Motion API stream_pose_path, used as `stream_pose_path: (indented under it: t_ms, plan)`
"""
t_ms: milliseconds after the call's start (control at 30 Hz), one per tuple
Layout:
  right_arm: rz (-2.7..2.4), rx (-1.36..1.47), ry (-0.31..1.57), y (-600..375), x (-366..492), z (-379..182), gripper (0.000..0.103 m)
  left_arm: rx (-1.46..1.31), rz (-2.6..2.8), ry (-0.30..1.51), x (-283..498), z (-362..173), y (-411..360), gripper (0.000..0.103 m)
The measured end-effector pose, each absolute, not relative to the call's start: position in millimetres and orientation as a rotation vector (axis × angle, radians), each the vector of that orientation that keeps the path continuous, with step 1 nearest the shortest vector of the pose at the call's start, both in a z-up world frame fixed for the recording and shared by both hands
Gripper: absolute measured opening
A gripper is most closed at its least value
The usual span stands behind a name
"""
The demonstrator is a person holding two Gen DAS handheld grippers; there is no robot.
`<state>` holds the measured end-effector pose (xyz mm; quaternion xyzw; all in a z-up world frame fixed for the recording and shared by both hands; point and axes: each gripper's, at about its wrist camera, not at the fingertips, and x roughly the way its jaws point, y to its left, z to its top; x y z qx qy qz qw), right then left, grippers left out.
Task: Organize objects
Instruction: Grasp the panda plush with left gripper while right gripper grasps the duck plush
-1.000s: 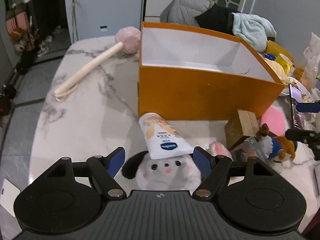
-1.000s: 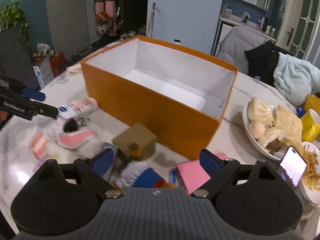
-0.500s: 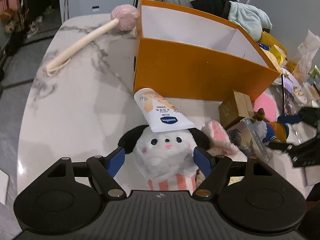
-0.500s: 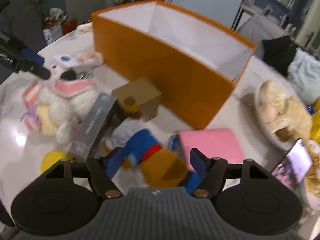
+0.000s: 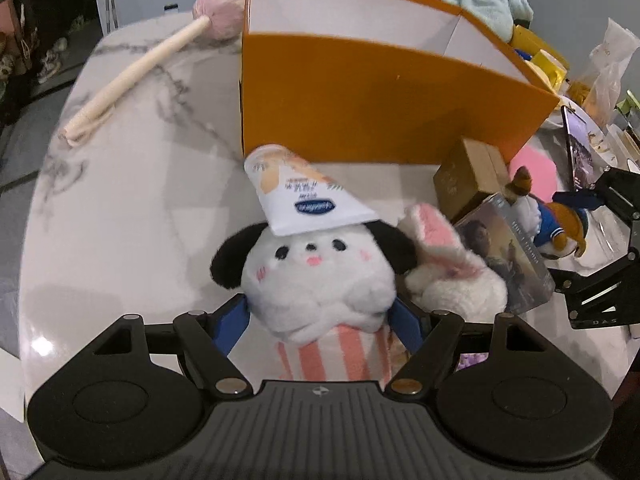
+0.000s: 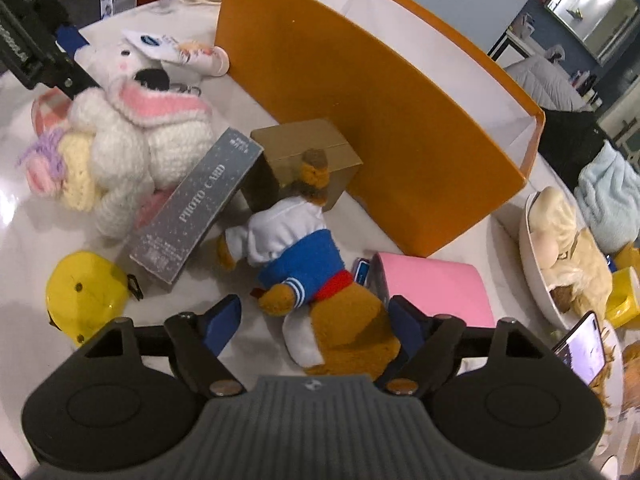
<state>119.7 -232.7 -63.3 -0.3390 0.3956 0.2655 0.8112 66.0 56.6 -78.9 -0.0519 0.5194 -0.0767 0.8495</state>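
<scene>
A white dog plush [image 5: 316, 276] with black ears lies on the marble table [image 5: 132, 216], and a white lotion tube [image 5: 304, 200] rests on its head. My left gripper [image 5: 318, 326] is open and straddles the plush's striped body, a blue pad close on each side. A brown plush in a white-and-blue sailor top [image 6: 304, 248] lies in front of the orange box [image 6: 380, 100]. My right gripper [image 6: 316, 320] is around the plush's lower half. Its jaws are opening: the right pad is against the fur, the left pad stands clear.
Beside the plushes lie a knitted bunny [image 6: 132, 136], a grey photo-card box [image 6: 200, 208], a small brown carton [image 6: 308, 148], a pink pad [image 6: 432, 288] and a yellow toy helmet [image 6: 84, 292]. A plate of food [image 6: 532, 248] and a phone [image 6: 580, 348] sit at the right. A pink-headed mallet [image 5: 160, 56] lies far left.
Both grippers have sunk toward the table. The dog plush now sits between the left pads. The right gripper rolled and came down over the sailor plush, its jaws narrowing and then widening.
</scene>
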Motion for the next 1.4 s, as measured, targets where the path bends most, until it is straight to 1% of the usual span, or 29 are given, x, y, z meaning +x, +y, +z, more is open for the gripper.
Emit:
stream_pose_path:
  t_ms: [167,233,333,400,433,633,867,1033,1167,1400]
  plan:
    - [0.561,-0.742,0.833,-231,119,-66,0.081,-0.116,-0.165,1.093,68,-85,56,0.091]
    - [0.551,-0.761,0.82,-230,118,-68,0.079,-0.124,-0.167,1.094,69,-86,57,0.09]
    - [0.521,-0.792,0.797,-230,117,-67,0.06,-0.131,-0.178,1.096,70,-86,57,0.086]
    - [0.529,-0.764,0.807,-235,119,-63,0.058,-0.129,-0.181,1.099,69,-85,57,0.083]
    - [0.532,-0.75,0.811,-237,121,-61,0.054,-0.125,-0.18,1.101,68,-84,57,0.083]
    - [0.549,-0.675,0.843,-246,124,-51,0.053,-0.089,-0.206,1.09,62,-76,53,0.08]
    - [0.549,-0.609,0.828,-252,124,-33,0.052,-0.051,-0.238,1.056,51,-61,50,0.079]
    - [0.534,-0.537,0.808,-263,124,-16,0.052,0.001,-0.281,0.989,36,-39,43,0.079]
    - [0.529,-0.51,0.785,-268,121,-6,0.052,-0.012,-0.299,0.953,29,-27,41,0.079]
    - [0.531,-0.491,0.772,-269,120,1,0.052,-0.042,-0.301,0.927,26,-22,44,0.079]
